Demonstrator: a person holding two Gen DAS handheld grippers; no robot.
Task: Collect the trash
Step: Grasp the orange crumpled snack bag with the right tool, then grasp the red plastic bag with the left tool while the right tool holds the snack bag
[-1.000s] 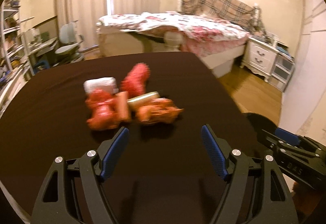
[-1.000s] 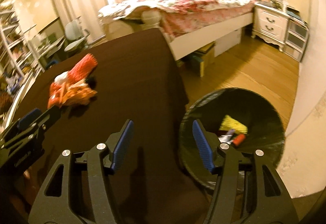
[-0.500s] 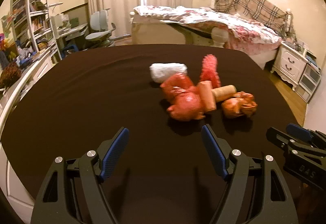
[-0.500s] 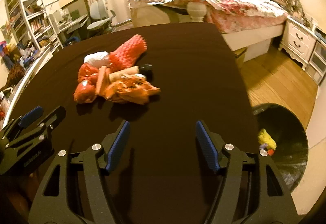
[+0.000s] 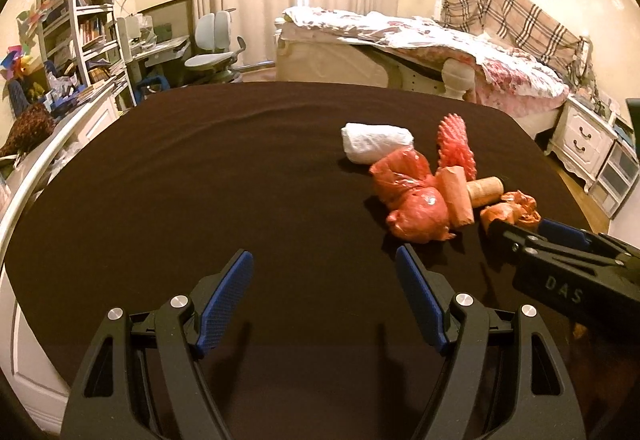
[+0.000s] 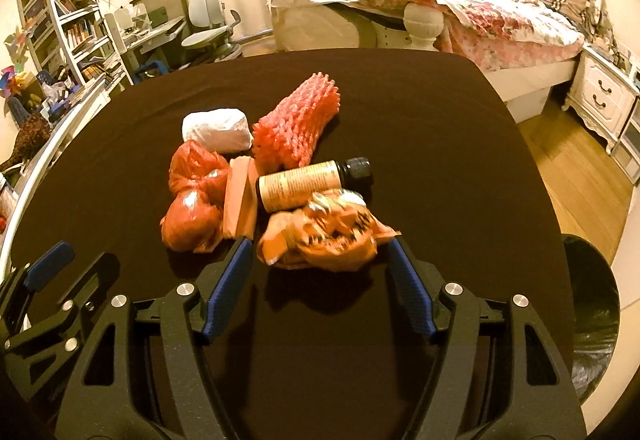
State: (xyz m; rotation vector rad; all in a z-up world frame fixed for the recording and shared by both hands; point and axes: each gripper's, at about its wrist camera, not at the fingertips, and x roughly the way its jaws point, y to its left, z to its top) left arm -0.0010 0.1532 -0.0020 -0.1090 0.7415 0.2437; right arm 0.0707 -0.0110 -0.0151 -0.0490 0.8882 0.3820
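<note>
A pile of trash lies on the dark table (image 6: 440, 144): a crumpled orange wrapper (image 6: 324, 232), a small bottle with a black cap (image 6: 304, 184), a red plastic bag (image 6: 192, 200), an orange box (image 6: 240, 200), red foam netting (image 6: 296, 128) and a white wad (image 6: 216, 128). My right gripper (image 6: 318, 264) is open, its fingertips on either side of the orange wrapper. My left gripper (image 5: 324, 280) is open and empty over bare table, left of the pile (image 5: 416, 200). The right gripper (image 5: 560, 260) also shows in the left wrist view, by the wrapper (image 5: 508, 212).
A black bin (image 6: 592, 312) stands on the wood floor off the table's right edge. A bed (image 6: 440, 8) lies beyond the table, with a white nightstand (image 6: 600, 100) at right. A desk, chair (image 5: 216, 52) and shelves (image 5: 80, 20) stand at left.
My right gripper has swung from over the bin back to the pile and closed in on the orange wrapper. My left gripper has shifted left, so the pile sits to its right.
</note>
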